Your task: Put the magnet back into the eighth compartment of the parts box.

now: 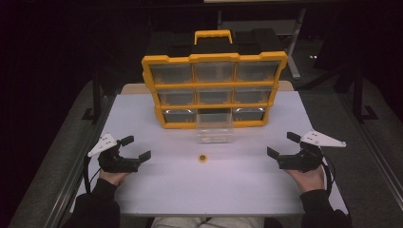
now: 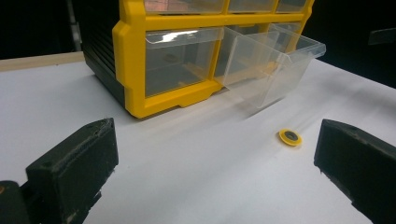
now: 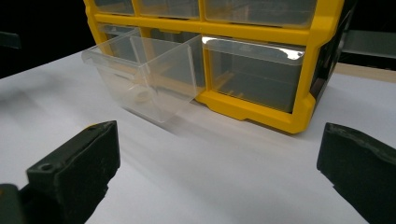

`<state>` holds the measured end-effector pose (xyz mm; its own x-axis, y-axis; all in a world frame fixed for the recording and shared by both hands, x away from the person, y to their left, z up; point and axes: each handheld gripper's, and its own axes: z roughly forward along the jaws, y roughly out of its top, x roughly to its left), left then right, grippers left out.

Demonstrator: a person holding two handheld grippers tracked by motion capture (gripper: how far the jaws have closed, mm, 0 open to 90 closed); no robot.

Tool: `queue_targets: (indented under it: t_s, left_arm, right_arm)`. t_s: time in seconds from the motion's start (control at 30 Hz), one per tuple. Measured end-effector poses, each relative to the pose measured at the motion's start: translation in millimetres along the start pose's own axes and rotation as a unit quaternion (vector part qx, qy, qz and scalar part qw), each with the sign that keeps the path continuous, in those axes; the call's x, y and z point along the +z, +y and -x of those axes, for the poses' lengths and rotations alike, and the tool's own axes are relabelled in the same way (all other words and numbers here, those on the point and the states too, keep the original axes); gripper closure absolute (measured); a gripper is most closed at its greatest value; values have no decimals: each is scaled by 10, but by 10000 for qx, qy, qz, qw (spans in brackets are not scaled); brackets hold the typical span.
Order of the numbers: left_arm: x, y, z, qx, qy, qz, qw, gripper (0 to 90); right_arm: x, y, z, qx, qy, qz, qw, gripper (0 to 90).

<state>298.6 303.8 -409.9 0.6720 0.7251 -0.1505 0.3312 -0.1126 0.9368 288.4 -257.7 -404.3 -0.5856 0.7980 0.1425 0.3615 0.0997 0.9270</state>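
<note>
A yellow and black organiser (image 1: 214, 90) (image 2: 135, 60) (image 3: 280, 60) with clear drawers stands upright at the back of the white table (image 1: 214, 180). Its bottom middle drawer (image 1: 215, 128) (image 2: 271, 60) (image 3: 149, 74) is pulled out and tips forward onto the table. A small yellow ring with a dark centre (image 1: 203, 157) (image 2: 290, 137) lies on the table in front of that drawer. My left gripper (image 1: 135, 148) rests at the table's left, open and holding nothing. At the table's right my right gripper (image 1: 283, 145) is open too, nothing between its fingers.
The table's edges run close beside both hands. Dark floor, table legs and a metal frame (image 1: 294, 52) lie beyond the organiser. A wooden strip (image 2: 42, 60) borders the table's far edge.
</note>
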Motion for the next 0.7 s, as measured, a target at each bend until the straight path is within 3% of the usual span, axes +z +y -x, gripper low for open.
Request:
queue_targets:
  t_s: [0.7]
  left_arm:
    - [51, -15, 14, 54, 10, -115, 9999, 0]
  right_arm:
    - [33, 1, -62, 40, 76, -129, 9999, 0]
